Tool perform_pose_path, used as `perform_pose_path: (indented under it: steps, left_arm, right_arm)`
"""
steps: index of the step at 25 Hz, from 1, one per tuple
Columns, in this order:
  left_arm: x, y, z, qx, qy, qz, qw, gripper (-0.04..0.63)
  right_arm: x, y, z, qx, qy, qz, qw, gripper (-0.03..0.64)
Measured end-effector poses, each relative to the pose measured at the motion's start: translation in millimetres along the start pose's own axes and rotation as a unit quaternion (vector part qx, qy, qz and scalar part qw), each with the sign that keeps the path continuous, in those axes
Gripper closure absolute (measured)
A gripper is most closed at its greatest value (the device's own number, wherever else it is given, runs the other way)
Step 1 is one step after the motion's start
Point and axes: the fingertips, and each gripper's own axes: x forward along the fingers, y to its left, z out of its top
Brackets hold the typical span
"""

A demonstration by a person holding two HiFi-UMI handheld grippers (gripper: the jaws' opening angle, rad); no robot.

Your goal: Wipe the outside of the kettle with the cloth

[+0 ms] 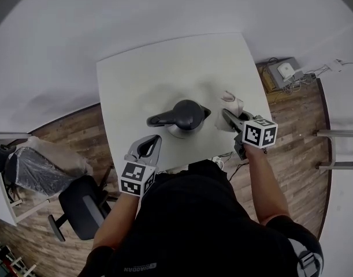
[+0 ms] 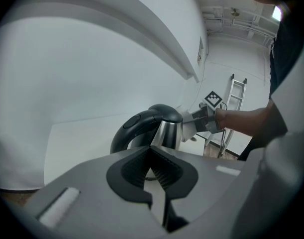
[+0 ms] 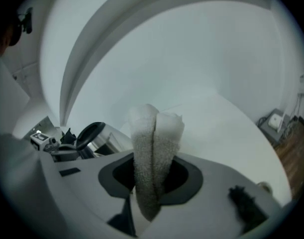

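White table bears the kettle about mid-top, nearer the person's edge, w/ handle toward the left gripper and spout toward the right gripper. The step in hand looks like bringing the cloth onto the spout side, since the cloth sits just beside the body w/ a small gap and no contact seen yet. To do it well, press a flat fold, not a corner, against the wall. Sweep top to bottom in overlapping bands and work round toward the handle. Keep pressure light & sideways-balanced, as the kettle prob. slides or tips on the smooth top. The left gripper is near the handle but apart from it, jaws pressed together & empty, so it could brace the handle before the rub starts. The right gripper pinches the cloth firmly, w/ the doubled fold standing up past its jaws, so there's enough free cloth to wipe w/o the jaws scraping metal. As for looks, the kettle has a shiny steel body, a black domed lid and a black loop handle. The cloth is white, nubby, terry-like and folded in two.
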Motion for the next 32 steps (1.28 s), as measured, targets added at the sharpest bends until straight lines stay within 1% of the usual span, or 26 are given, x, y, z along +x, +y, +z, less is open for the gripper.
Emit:
perform_pose_path:
  steps: [1, 3, 5, 7, 10, 12, 15, 19, 24, 28, 32]
  left_arm:
    - [-0.5, -0.3, 1.2, 0.003, -0.002, -0.003, 1.0, 0.588]
    - [-1.7, -0.2, 1.9, 0.006, -0.006, -0.008, 0.9999, 0.588]
    - [-2.9, 1.7, 1.2, 0.004, -0.008, -0.008, 0.9999, 0.588]
    - [-4.3, 5.3, -0.7, -0.004, -0.009, -0.002, 1.0, 0.588]
    - [-5.9, 11.5, -5.2, -0.02, -0.008, 0.014, 0.9997, 0.588]
    - [-5.5, 15.7, -8.4, -0.031, -0.006, 0.027, 0.9991, 0.588]
    - [-1.9, 19.5, -14.0, -0.046, -0.001, 0.044, 0.998, 0.588]
    - [1.6, 23.2, -18.7, -0.066, 0.003, 0.068, 0.9955, 0.588]
    - [5.9, 21.8, -21.6, -0.08, 0.007, 0.093, 0.9924, 0.588]
    - [11.8, 13.3, -20.3, -0.067, 0.009, 0.098, 0.9928, 0.588]
    - [15.4, 11.4, -29.9, -0.092, 0.017, 0.124, 0.9879, 0.588]
  right_arm:
    - [-10.0, 12.1, 12.9, -0.042, -0.005, -0.001, 0.999, 0.518]
    - [-22.8, 38.3, 33.5, -0.123, -0.006, 0.001, 0.992, 0.518]
    - [-23.8, 59.4, 44.0, -0.193, 0.009, 0.007, 0.981, 0.518]
    - [-16.2, 73.1, 47.1, -0.259, 0.043, 0.013, 0.965, 0.518]
    - [-2.1, 82.3, 47.4, -0.323, 0.099, 0.03, 0.941, 0.518]
    - [8.6, 85.5, 50.4, -0.35, 0.126, 0.051, 0.927, 0.518]
    - [27.7, 82.4, 52.4, -0.366, 0.16, 0.083, 0.913, 0.518]
    - [53.3, 73.6, 44.3, -0.366, 0.206, 0.12, 0.9, 0.518]
    - [82.9, 60.8, 26.7, -0.356, 0.247, 0.149, 0.889, 0.518]
    - [112.9, 44.4, 7.4, -0.329, 0.278, 0.166, 0.887, 0.518]
    - [136.9, 29.1, -10.8, -0.298, 0.296, 0.182, 0.889, 0.518]
